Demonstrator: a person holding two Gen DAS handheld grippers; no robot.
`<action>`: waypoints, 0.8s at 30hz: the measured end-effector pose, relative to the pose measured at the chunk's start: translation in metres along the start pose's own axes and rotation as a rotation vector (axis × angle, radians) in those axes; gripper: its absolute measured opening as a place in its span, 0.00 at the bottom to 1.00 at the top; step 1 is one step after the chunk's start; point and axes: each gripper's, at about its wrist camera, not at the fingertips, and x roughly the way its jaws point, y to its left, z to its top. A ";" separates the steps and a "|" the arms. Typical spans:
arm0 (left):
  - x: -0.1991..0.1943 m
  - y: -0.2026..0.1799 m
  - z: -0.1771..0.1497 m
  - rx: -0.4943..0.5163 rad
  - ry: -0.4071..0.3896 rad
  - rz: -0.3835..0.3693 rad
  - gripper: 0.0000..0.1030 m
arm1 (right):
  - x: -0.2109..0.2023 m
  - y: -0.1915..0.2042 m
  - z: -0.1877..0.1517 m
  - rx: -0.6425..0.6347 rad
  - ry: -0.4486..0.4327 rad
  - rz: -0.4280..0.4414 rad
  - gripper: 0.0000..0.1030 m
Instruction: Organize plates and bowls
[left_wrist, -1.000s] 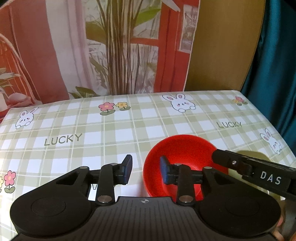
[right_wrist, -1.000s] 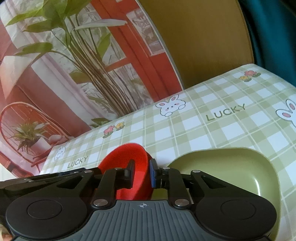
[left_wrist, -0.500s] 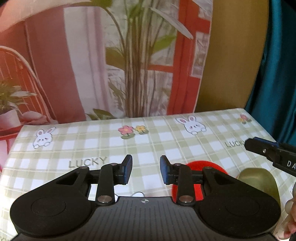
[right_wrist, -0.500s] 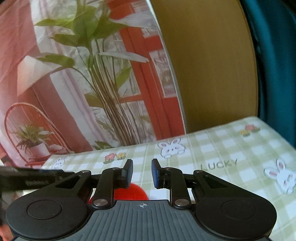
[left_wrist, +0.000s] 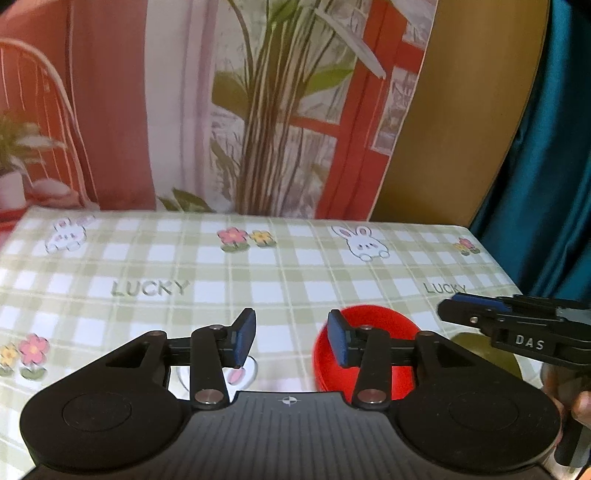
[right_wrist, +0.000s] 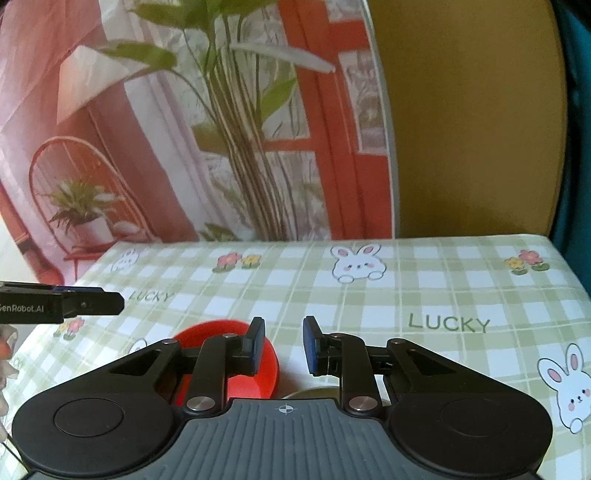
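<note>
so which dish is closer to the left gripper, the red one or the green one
The red bowl, just behind the left gripper's right finger. The green plate lies farther right, under the right gripper.

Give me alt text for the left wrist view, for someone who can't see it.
The left tool, open and empty, hovers above a green checked tablecloth printed with bunnies, flowers and "LUCKY". A red bowl sits just behind its right finger, with an olive-green plate beside it. The right tool enters from the right edge; a plant-print backdrop hangs behind.
</note>
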 end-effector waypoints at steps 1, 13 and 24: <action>0.004 -0.001 -0.002 -0.007 0.009 -0.007 0.45 | 0.002 -0.001 0.000 -0.005 0.009 0.005 0.22; 0.040 -0.010 -0.035 -0.061 0.097 -0.048 0.45 | 0.037 0.001 -0.002 -0.025 0.158 0.038 0.23; 0.057 -0.007 -0.052 -0.131 0.145 -0.044 0.27 | 0.056 0.003 0.000 0.031 0.239 0.026 0.20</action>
